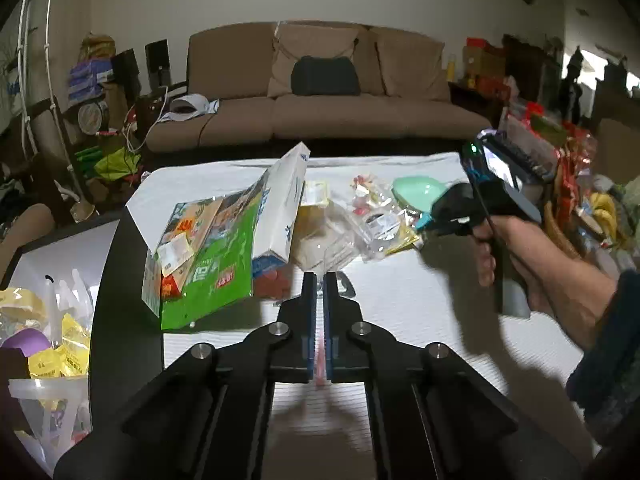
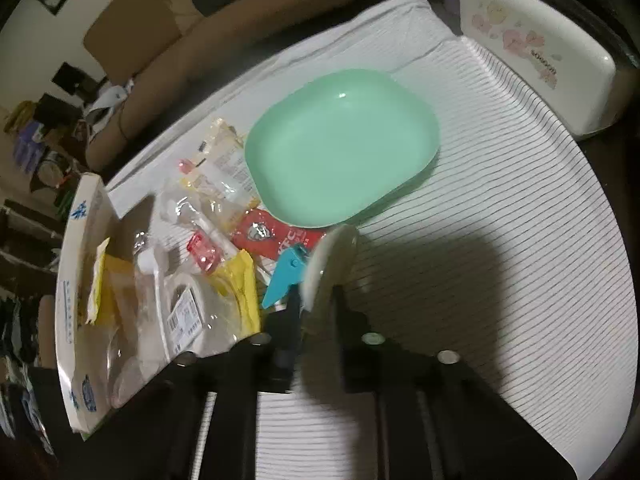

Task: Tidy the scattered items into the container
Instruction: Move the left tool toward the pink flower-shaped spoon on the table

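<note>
Left wrist view: the left gripper (image 1: pixel 319 280) has its jaws closed on a clear bag (image 1: pixel 320 240); the container (image 1: pixel 44 336) already holds several packets.

Right wrist view: the right gripper (image 2: pixel 316 300) pinches what seems a pale disc (image 2: pixel 330 268). Green plate (image 2: pixel 340 148) and packets (image 2: pixel 208 240) remain on the bench (image 2: pixel 500 240).

One green plate (image 2: pixel 340 148), one blue clip (image 2: pixel 285 276)

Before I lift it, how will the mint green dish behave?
The mint green dish looks like thin, glossy plastic, so probably stiff, light and somewhat slippery. It is shallow and sits flat on the striped cloth, so it should slide rather than roll or tip.
</note>
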